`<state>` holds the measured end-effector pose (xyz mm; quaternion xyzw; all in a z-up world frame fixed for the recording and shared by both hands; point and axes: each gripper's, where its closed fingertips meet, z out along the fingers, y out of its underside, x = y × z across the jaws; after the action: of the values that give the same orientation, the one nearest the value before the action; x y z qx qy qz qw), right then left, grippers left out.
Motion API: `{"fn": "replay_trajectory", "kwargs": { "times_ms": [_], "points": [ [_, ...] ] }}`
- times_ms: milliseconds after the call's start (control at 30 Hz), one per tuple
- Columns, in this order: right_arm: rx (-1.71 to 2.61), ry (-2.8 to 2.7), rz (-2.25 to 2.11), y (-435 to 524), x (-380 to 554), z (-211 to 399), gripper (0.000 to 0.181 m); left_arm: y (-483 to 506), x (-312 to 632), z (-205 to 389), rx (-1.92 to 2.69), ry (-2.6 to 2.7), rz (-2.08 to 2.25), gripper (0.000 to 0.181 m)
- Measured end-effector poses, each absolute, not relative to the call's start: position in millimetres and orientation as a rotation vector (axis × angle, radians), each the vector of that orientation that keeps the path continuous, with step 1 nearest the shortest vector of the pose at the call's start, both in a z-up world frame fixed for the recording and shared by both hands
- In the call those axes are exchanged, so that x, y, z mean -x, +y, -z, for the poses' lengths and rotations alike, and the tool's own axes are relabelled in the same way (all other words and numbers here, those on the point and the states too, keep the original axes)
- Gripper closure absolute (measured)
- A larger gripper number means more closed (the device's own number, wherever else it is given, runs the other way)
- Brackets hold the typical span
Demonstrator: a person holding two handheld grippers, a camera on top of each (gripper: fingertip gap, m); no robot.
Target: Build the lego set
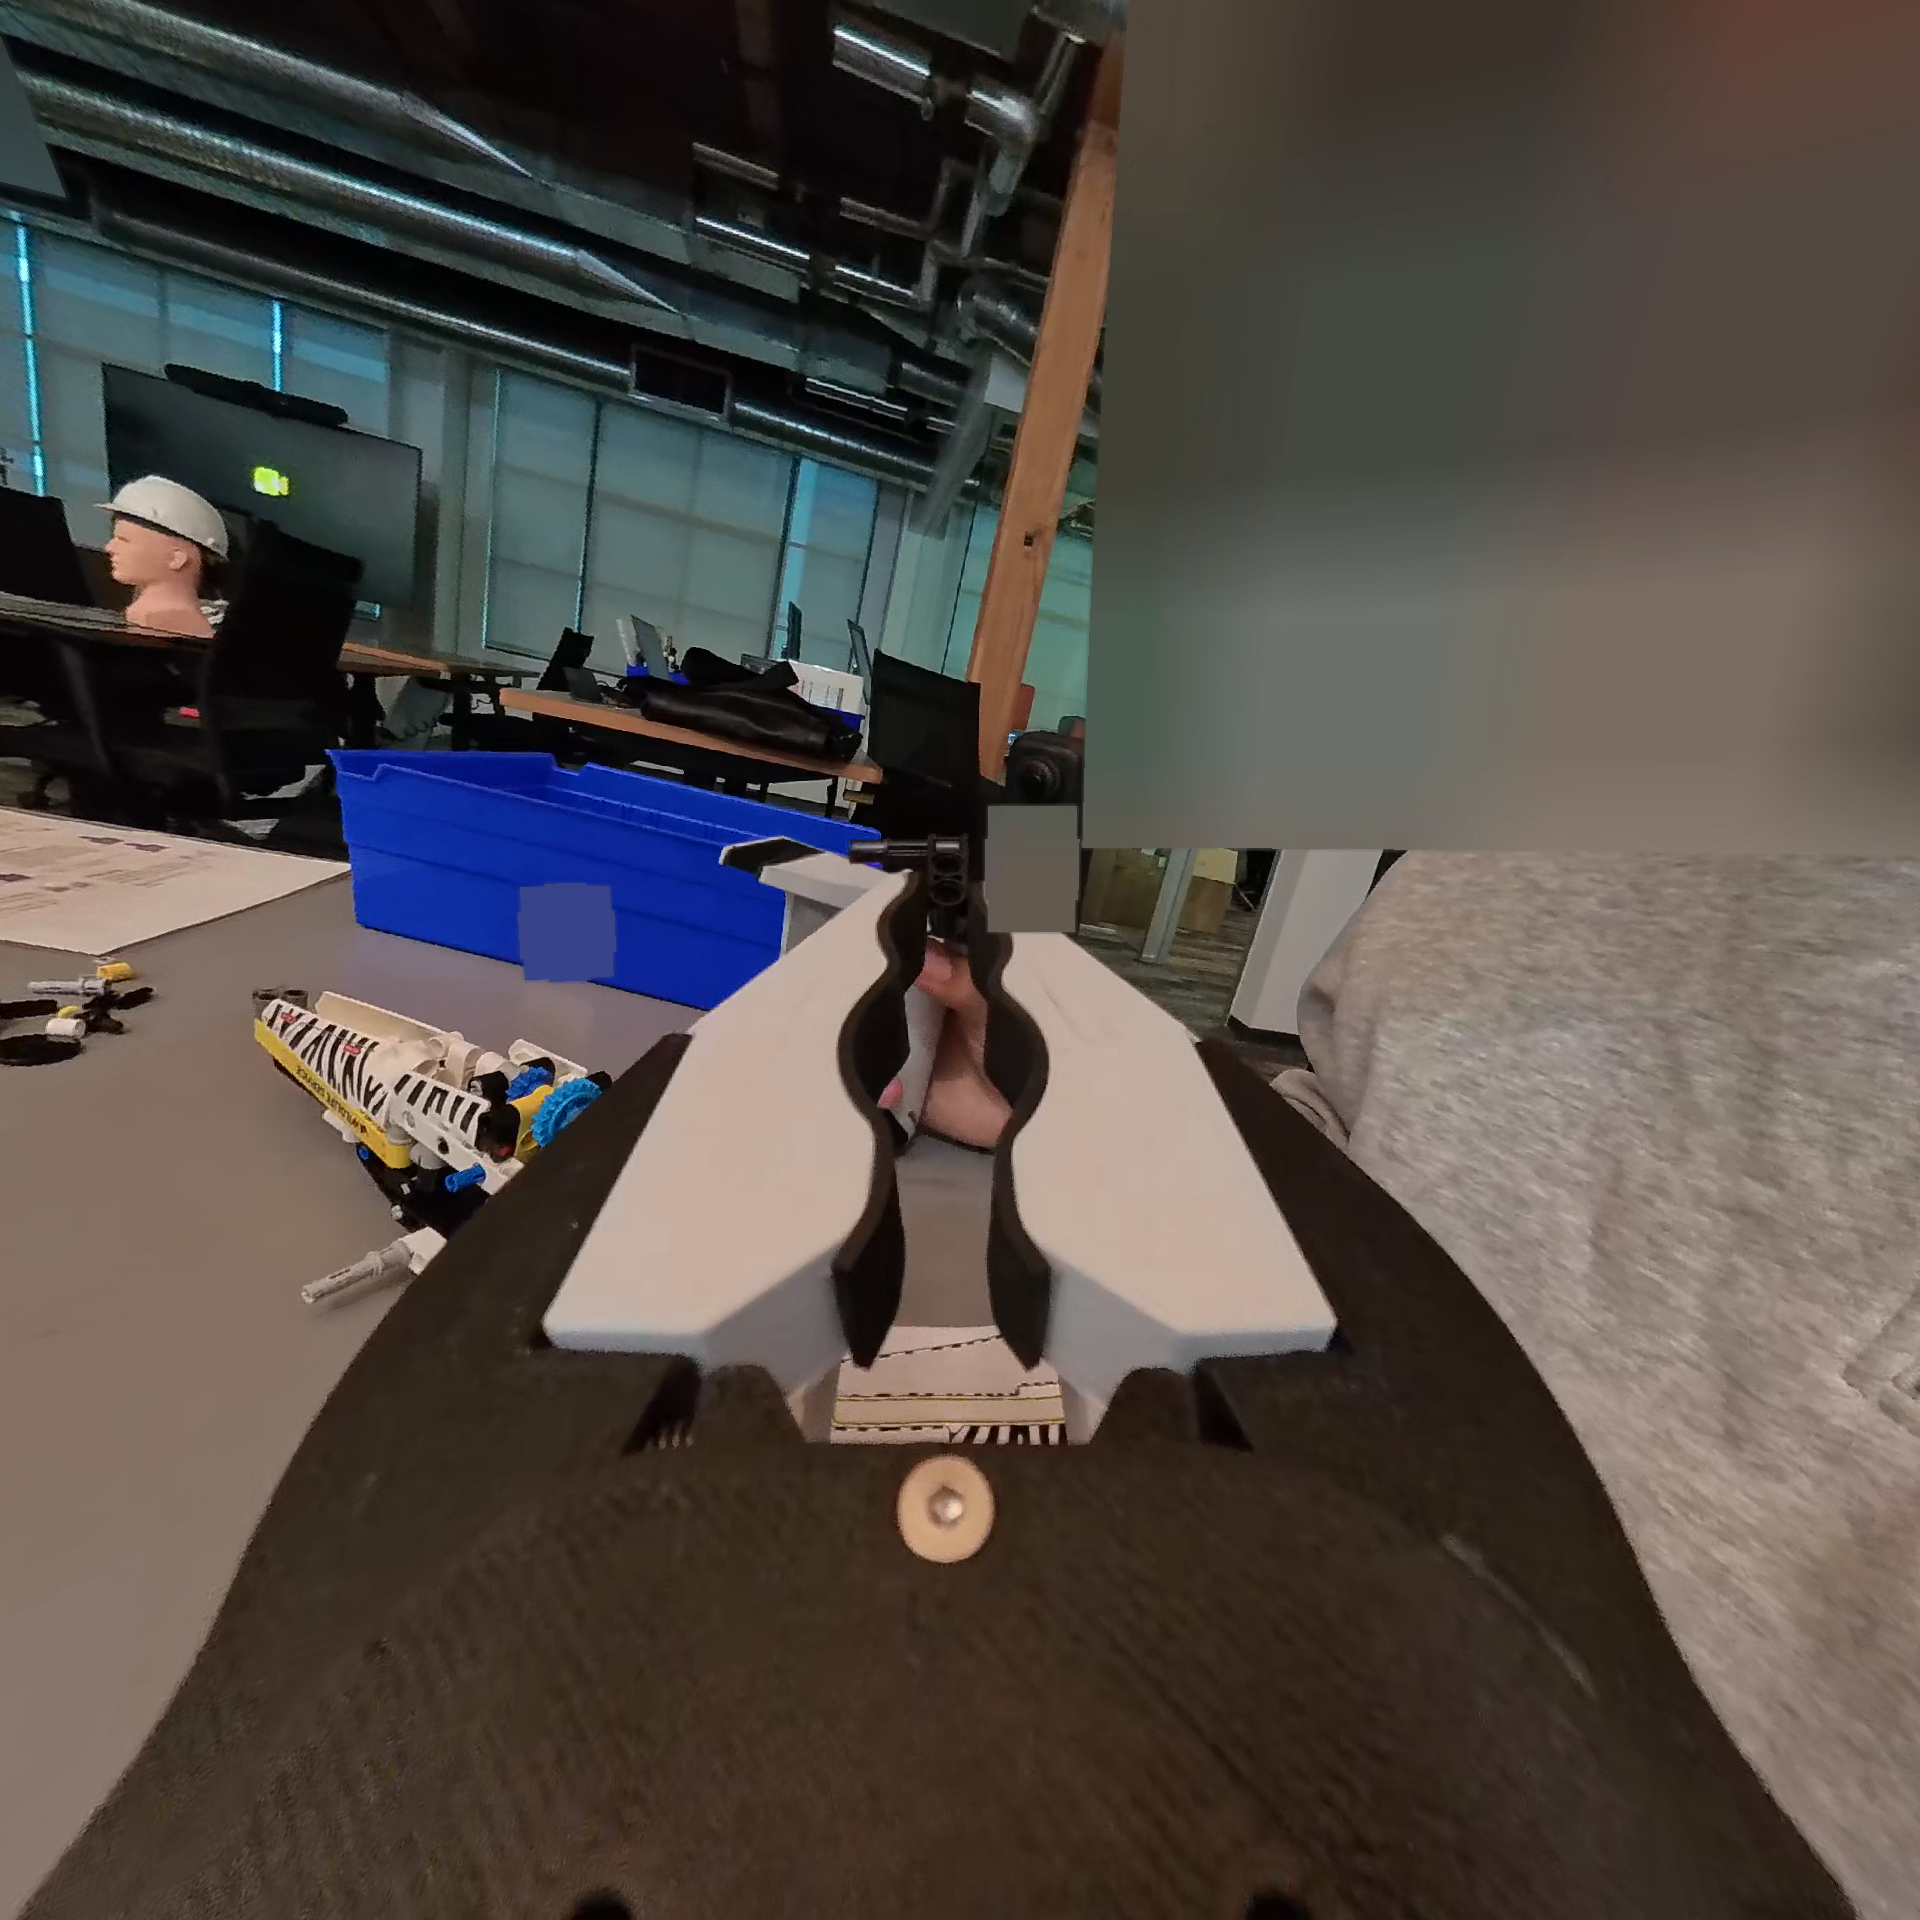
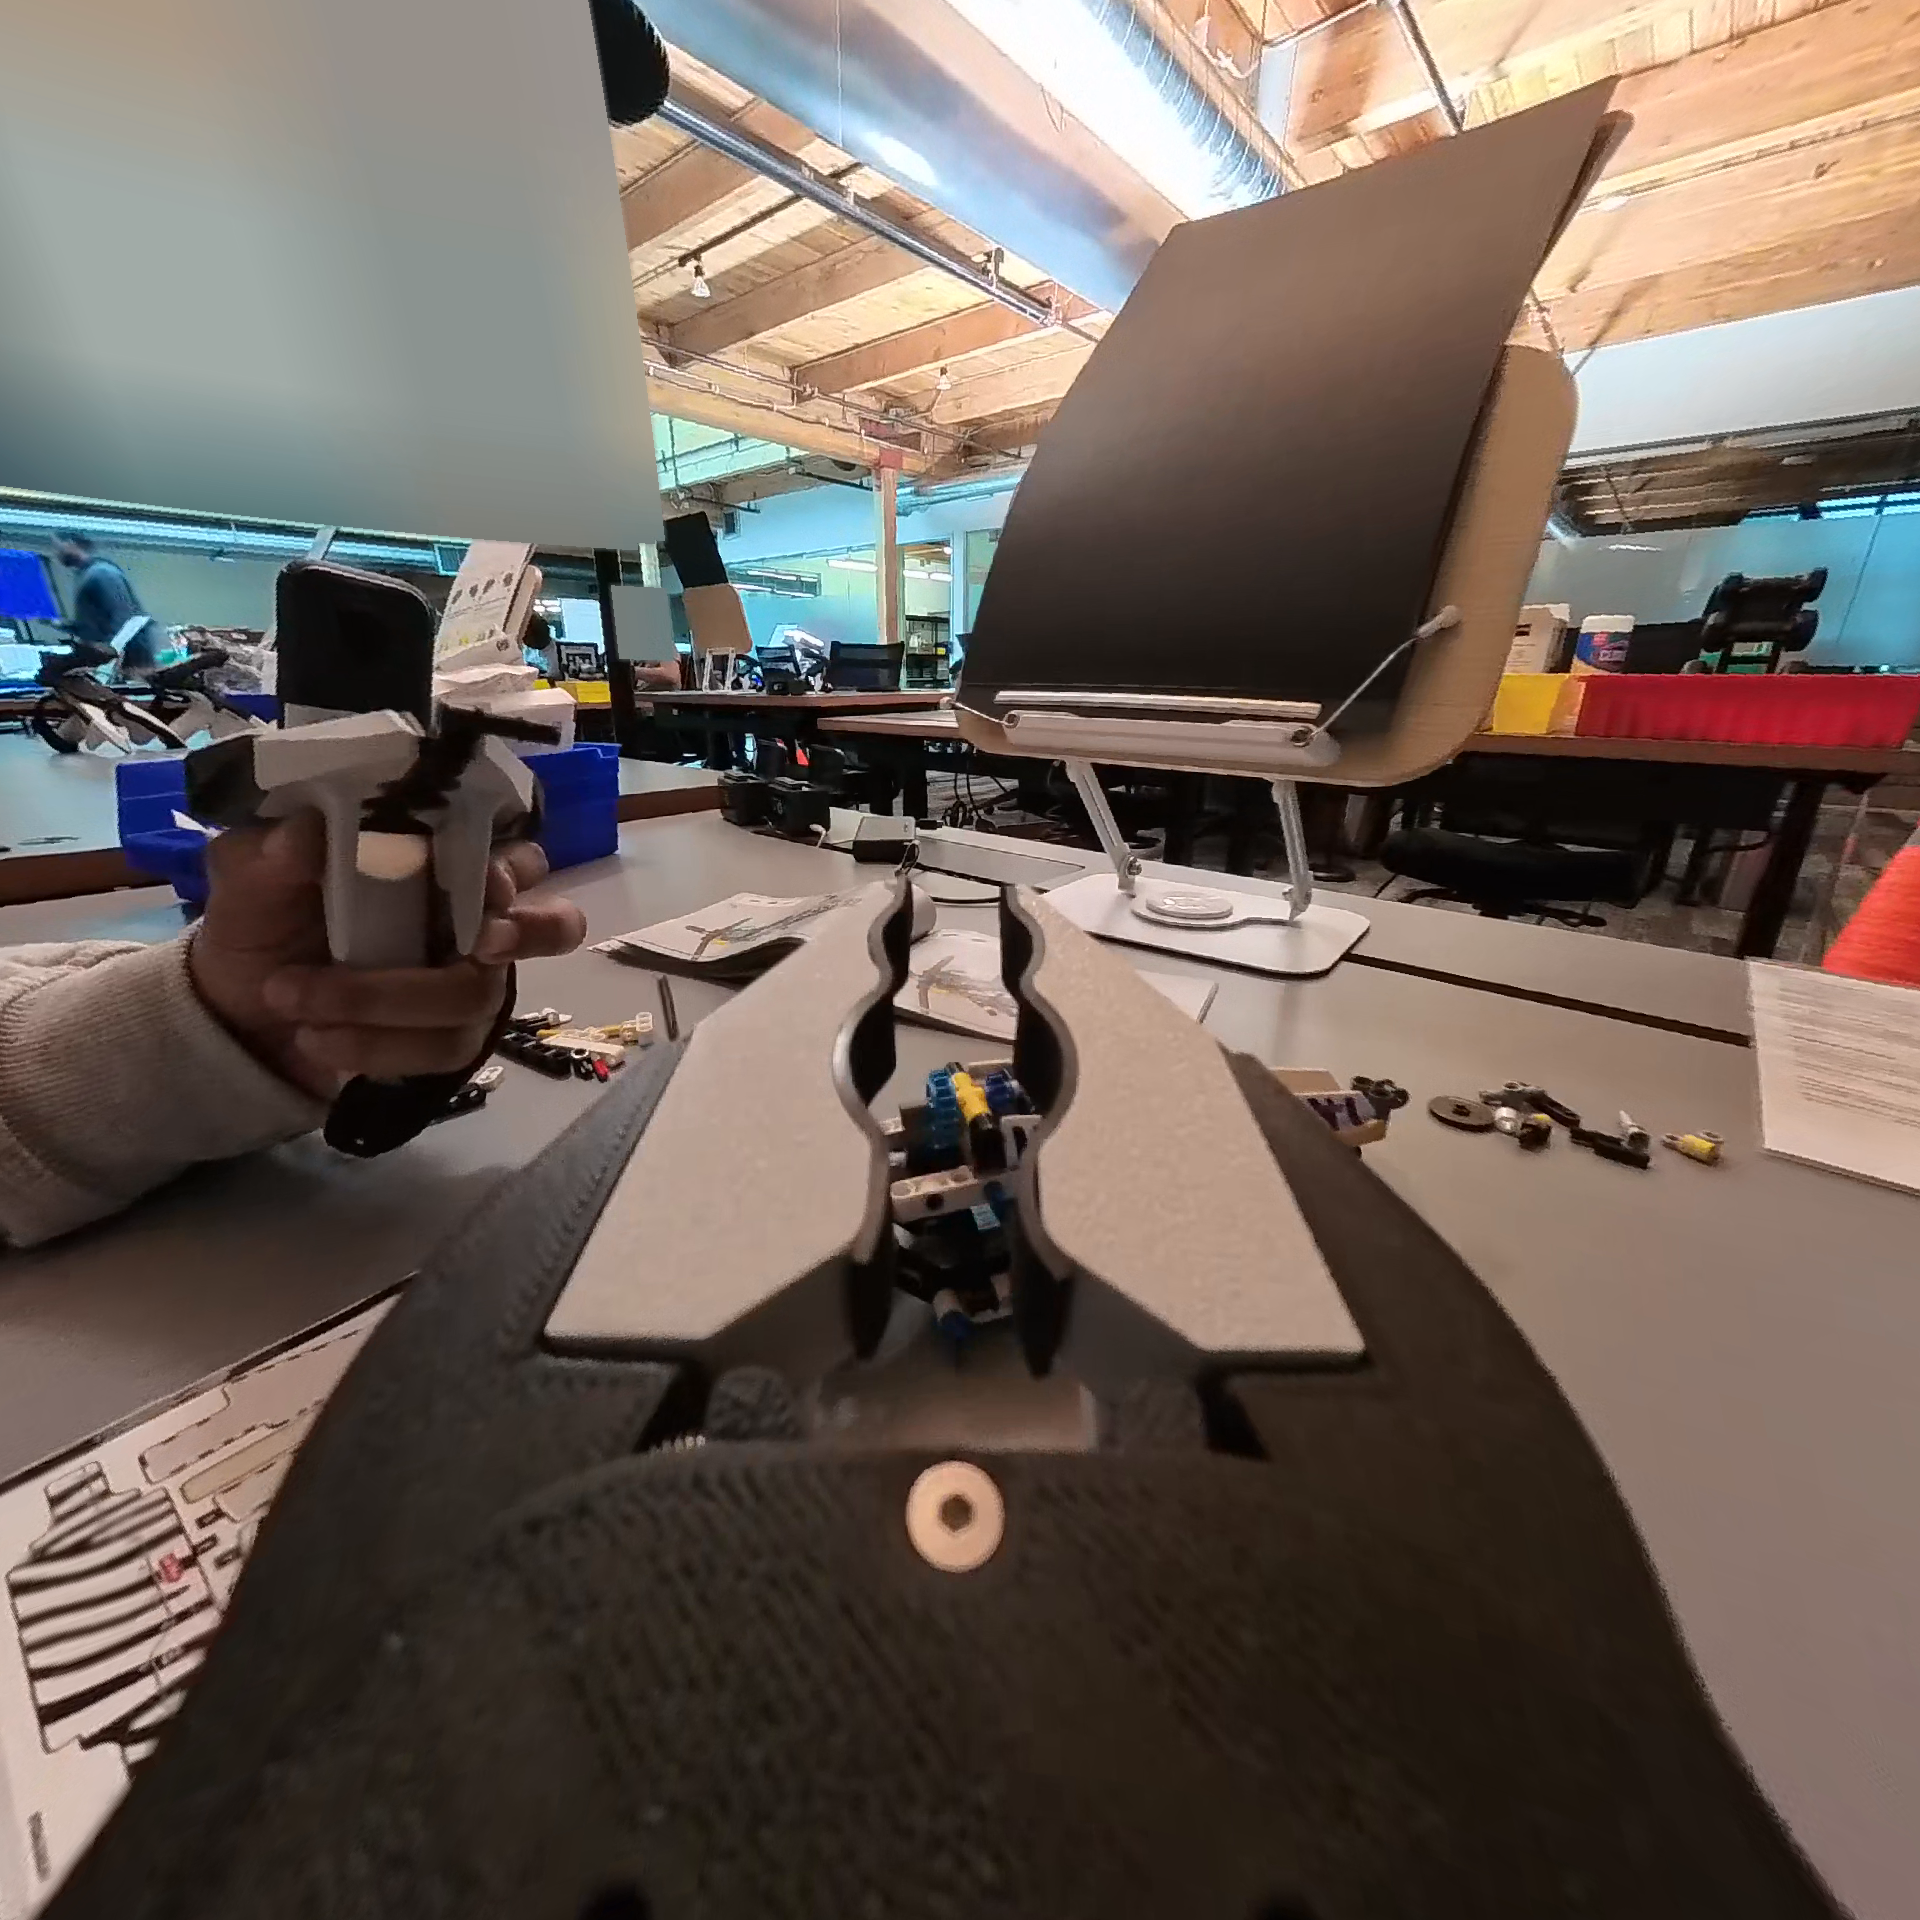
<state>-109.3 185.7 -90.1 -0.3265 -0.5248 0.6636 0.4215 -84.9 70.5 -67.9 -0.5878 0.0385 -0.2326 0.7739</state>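
Note:
My left gripper (image 1: 943, 906) is raised off the table and shut on a small black Lego beam with a cross pin (image 1: 940, 871). A hand holds that gripper at the left of the right wrist view (image 2: 416, 800). The partly built zebra-striped model (image 1: 416, 1091) lies on the grey table (image 1: 156, 1299). In the right wrist view I see its blue-gear end (image 2: 956, 1132) through the gap between the fingers. My right gripper (image 2: 954, 902) hovers over it, jaws a little apart and holding nothing.
A blue bin (image 1: 561, 862) stands behind the model. Loose small parts lie at the left (image 1: 73, 1008) and at the right (image 2: 1558, 1122). A grey pin (image 1: 364, 1273) lies near me. A tablet stand (image 2: 1226, 914), booklets (image 2: 717, 940) and a sticker sheet (image 2: 104, 1610) are on the table. The tips of one gripper are about 12 centimeters away from the tips of the other.

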Motion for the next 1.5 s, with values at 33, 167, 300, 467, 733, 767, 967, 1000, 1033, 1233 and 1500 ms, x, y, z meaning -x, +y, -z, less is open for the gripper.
{"fn": "replay_trajectory", "kwargs": {
  "times_ms": [33,167,300,467,733,767,967,1000,1033,1233,1500],
  "points": [
    [0.812,-1.322,-1.654,184.1,109.5,90.6,0.167,70.4,85.2,68.0,1.273,0.083,0.502,0.177],
    [0.789,-1.356,-1.615,177.5,110.8,93.5,0.167,70.2,86.4,67.6,1.27,0.076,0.501,0.177],
    [0.759,-1.397,-1.565,169.9,112.1,97.3,0.168,70.7,87.7,67.9,1.272,0.067,0.496,0.177],
    [0.691,-1.453,-1.526,157.6,110.5,101.1,0.168,71.6,88.0,68.9,1.277,0.061,0.497,0.177],
    [0.645,-1.462,-1.646,145.4,102.2,95.5,0.164,74.3,88.4,72.4,1.299,0.055,0.486,0.177],
    [0.637,-1.46,-1.657,144.0,100.9,94.5,0.163,74.6,88.3,72.8,1.303,0.055,0.484,0.177],
    [0.563,-1.467,-1.717,129.9,91.5,88.6,0.163,77.4,87.0,76.5,1.325,0.057,0.475,0.177],
    [0.552,-1.467,-1.74,126.4,89.5,87.0,0.163,77.7,87.0,77.0,1.327,0.057,0.475,0.177],
    [0.544,-1.459,-1.773,122.8,87.4,84.6,0.163,78.0,87.0,77.4,1.33,0.056,0.475,0.177],
    [0.553,-1.454,-1.964,99.3,82.0,79.2,0.163,78.1,85.4,77.7,1.331,0.063,0.477,0.177],
    [0.54,-1.532,-2.047,77.8,78.3,83.6,0.163,79.0,77.0,79.2,1.343,0.104,0.485,0.177]
  ]
}}
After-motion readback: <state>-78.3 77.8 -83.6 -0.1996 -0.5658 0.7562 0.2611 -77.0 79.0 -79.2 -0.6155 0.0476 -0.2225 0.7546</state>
